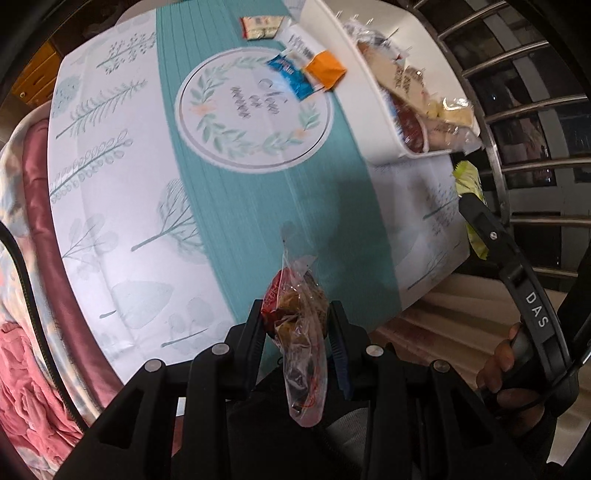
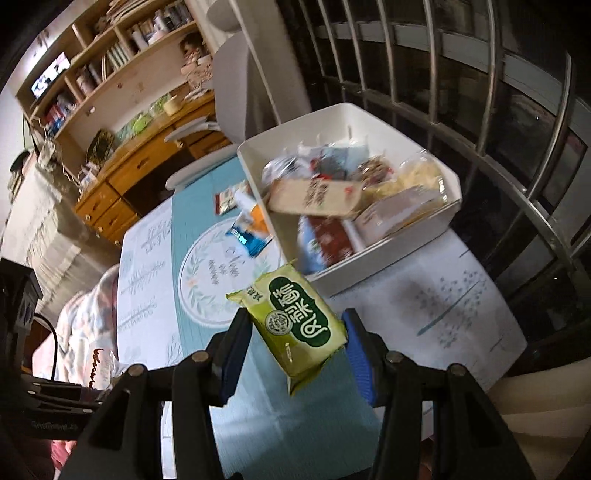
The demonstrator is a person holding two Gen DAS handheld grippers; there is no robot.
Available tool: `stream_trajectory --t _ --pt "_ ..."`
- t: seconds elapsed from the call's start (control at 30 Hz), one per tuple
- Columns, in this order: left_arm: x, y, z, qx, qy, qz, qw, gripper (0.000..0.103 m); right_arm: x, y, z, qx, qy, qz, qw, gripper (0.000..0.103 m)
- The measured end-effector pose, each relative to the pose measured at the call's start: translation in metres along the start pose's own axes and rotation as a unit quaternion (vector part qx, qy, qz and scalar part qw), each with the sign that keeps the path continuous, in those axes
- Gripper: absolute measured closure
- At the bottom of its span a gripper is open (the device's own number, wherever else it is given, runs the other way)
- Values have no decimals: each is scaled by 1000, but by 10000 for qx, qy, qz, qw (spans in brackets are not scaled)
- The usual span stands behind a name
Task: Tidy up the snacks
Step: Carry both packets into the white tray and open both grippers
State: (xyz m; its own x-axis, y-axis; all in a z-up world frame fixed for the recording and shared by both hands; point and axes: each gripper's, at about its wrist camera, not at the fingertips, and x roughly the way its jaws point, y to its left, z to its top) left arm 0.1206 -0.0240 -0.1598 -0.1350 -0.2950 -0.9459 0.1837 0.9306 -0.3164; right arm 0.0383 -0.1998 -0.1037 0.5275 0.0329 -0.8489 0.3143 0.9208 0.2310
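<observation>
The left hand-held gripper [image 1: 297, 321] is closed on a clear plastic snack bag with red and brown contents [image 1: 301, 332]. The bag hangs lengthwise between the jaws, with its long axis running along the fingers, above the near edge of the surface covered by a white and teal leaf-print cloth [image 1: 122, 192].

The right hand-held gripper [image 2: 293, 338] is closed on a flat rectangular green snack packet with white lettering [image 2: 295, 325]. The packet is clamped across its lower half, and its long axis tilts up and to the left, out of the jaws.

The target is the white rectangular plastic bin [image 2: 376, 254], which already holds a pile of assorted packets. From the right hand-held gripper, the bin lies directly ahead and slightly to the right, near the packet's upper end. From the left hand-held gripper, the bin [image 1: 365, 99] lies ahead and well to the right, across the teal strip. The right hand is judged the nearer one (its packet likely goes in first).

Loose items remain on the cloth beside the bin: a small blue sachet [image 1: 290, 74], an orange sachet [image 1: 325, 70] and a red-edged pale packet [image 1: 260, 26].
</observation>
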Motion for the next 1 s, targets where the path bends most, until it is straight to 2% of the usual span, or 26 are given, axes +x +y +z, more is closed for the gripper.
stream_trajectory --t 0.23,0.47,0.7,0.87,1.0 --pt "-7 -39 17 -184 -222 32 9996 71 0 -41 35 -17 -3 247 9997 53" --pt "-8 -76 46 -381 -518 -41 9979 71 10 -71 77 -366 68 464 9982 53" --pt "-3 -106 79 -585 -815 -206 9947 71 28 -92 113 -684 138 557 9960 52" --pt "4 -123 105 -755 -958 -411 9917 71 49 -106 137 -655 358 666 9950 52" --pt "0 -137 121 -709 -1188 -454 9893 71 57 -109 151 -650 392 737 9944 52"
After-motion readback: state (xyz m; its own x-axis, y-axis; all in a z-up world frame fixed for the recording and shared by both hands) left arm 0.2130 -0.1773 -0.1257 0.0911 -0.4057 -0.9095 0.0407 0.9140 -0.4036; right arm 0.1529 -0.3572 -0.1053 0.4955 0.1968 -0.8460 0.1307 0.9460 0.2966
